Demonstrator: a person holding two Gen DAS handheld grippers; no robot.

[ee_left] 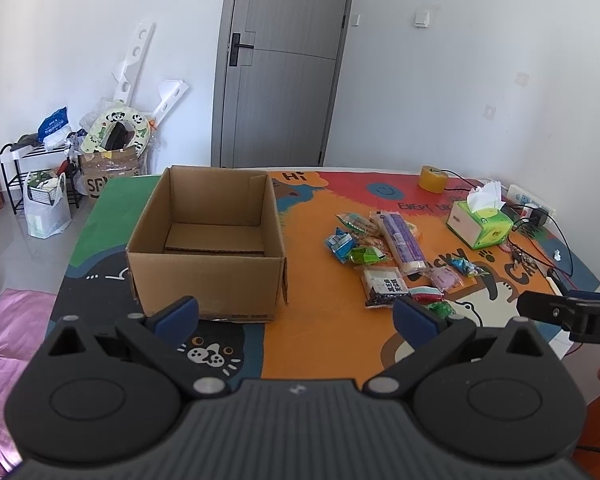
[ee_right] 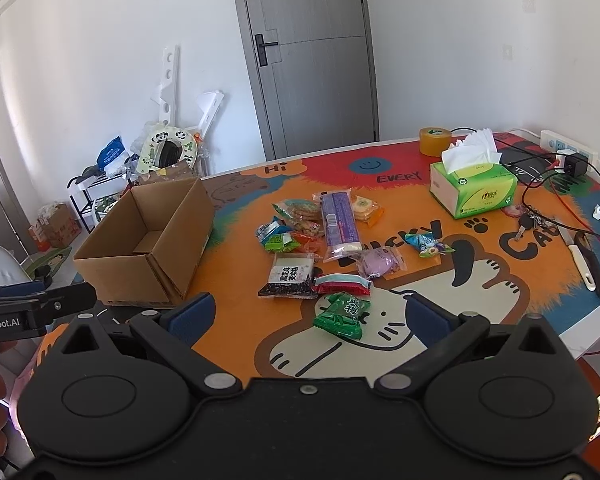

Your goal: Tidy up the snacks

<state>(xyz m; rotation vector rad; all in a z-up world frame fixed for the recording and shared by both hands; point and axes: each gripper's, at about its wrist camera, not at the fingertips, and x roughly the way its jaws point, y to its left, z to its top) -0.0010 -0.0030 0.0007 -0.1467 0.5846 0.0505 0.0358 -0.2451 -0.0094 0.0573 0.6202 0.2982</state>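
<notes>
Two wrist views of a table covered by a bright cartoon-cat mat. The left gripper hovers above the near edge of the table with its blue-padded fingers spread wide and nothing between them; just beyond them stands an open cardboard box, flaps folded inward, holding only a loose sheet of cardboard on its floor. The right gripper is likewise spread wide and holds nothing, poised over a green foil packet that lies on the mat. The snacks form a loose cluster at the middle of the mat, to the right of the box and apart from it: a long clear sleeve with a purple label, a white-and-black pack printed with Chinese characters, a red, white and pale-blue wrapper touching that pack, a round lilac sweet in clear film, a blue-green candy, small green and blue sachets, and biscuit packs at the far side. Beyond the cluster sit a green tissue box, a roll of tan tape, a bunch of keys and a power strip with trailing cables.
</notes>
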